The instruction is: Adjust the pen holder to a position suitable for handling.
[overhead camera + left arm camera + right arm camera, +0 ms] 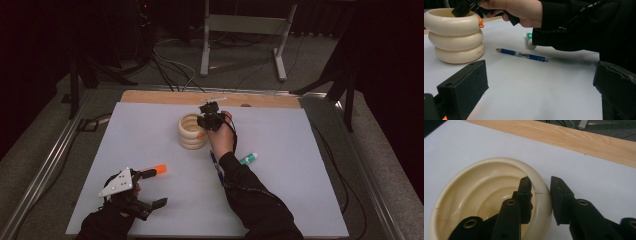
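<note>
My right tool (541,195) straddles the near rim of the cream ringed cup (469,195) on the white tabletop (300,150), one jaw inside, one outside, pads just clear of the wall. My left tool (150,187) rests released, well apart from it.

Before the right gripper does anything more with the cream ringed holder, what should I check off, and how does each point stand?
1. Right gripper straddles the holder's rim, one jaw inside, one outside: ok.
2. Pads pressing on the wall: not ok, a gap shows at the outer jaw.
3. Cream holder upright on the white mat: ok.
4. Blue pen and green-capped marker lie apart from the holder: ok.
5. Left gripper open, away from the holder: ok.
</note>
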Demonstrator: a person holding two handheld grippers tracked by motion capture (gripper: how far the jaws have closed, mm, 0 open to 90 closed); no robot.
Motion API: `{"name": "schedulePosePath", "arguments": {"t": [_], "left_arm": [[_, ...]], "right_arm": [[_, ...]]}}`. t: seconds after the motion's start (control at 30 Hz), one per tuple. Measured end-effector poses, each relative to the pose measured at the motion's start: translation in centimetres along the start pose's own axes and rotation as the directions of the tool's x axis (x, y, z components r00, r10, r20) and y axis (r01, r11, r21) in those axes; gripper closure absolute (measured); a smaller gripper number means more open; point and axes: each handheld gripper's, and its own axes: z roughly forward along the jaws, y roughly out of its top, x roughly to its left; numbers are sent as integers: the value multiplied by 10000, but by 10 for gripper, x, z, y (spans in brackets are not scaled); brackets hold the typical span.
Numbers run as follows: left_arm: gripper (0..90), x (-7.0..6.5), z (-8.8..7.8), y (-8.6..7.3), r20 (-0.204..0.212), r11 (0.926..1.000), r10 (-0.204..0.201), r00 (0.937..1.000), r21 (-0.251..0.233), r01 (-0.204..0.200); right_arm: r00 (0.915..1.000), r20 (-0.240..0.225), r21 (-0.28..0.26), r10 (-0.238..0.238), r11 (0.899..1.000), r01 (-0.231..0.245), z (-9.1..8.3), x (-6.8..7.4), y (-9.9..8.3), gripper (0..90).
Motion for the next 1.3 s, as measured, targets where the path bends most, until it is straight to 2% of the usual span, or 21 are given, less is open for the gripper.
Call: {"name": "schedulePosePath", "arguments": {"t": [0.03, 0.1, 0.17, 0.2, 0.33, 0.5, 0.73, 0.93, 1.07, 1.23, 1.3], "left_arm": [[1, 0, 0, 0, -7, 10000, 3, 10000, 5, -3], [1, 0, 0, 0, 0, 10000, -8, 10000, -2, 8], [1, 0, 0, 0, -7, 10000, 4, 10000, 6, -4], [1, 0, 0, 0, -7, 10000, 3, 10000, 8, -3], [1, 0, 0, 0, -14, 10000, 2, 10000, 8, -2], [1, 0, 0, 0, -16, 10000, 3, 10000, 11, -3], [1, 1, 0, -1, -39, 10000, -18, 10000, -2, 18], [1, 5, -2, -2, -41, 9999, -130, 9999, -103, 129], [1, 5, -2, -3, -17, 9999, -103, 9999, -84, 103], [1, 5, -4, -3, -104, 9998, -167, 9998, -97, 166], [1, 5, -5, -3, -136, 9997, -200, 9997, -114, 199]], "right_arm": [[10000, 0, 0, 0, 10000, 0, 0, 0, 0, 692], [9998, -208, -64, -18, 10000, 17, -2, 0, 2, 619], [9997, -227, -79, -52, 10000, 50, -4, 1, 2, 598], [9992, -389, -170, -84, 9998, 77, -7, 1, 3, 557], [9987, -473, -343, -187, 9993, 171, -13, 1, 5, 514], [9981, -534, -487, -294, 9985, 268, -19, 0, 6, 496], [9972, -737, -784, -149, 9969, 91, -32, -8, 6, 464], [9973, -551, -1062, -491, 9934, 430, -47, -12, 9, 380], [9978, -554, -1338, -371, 9906, 294, -57, -17, 10, 343], [9974, -700, -1414, -176, 9899, 75, -66, -22, 10, 251], [9980, -569, -1446, -289, 9893, 204, -69, -22, 8, 233]]}}
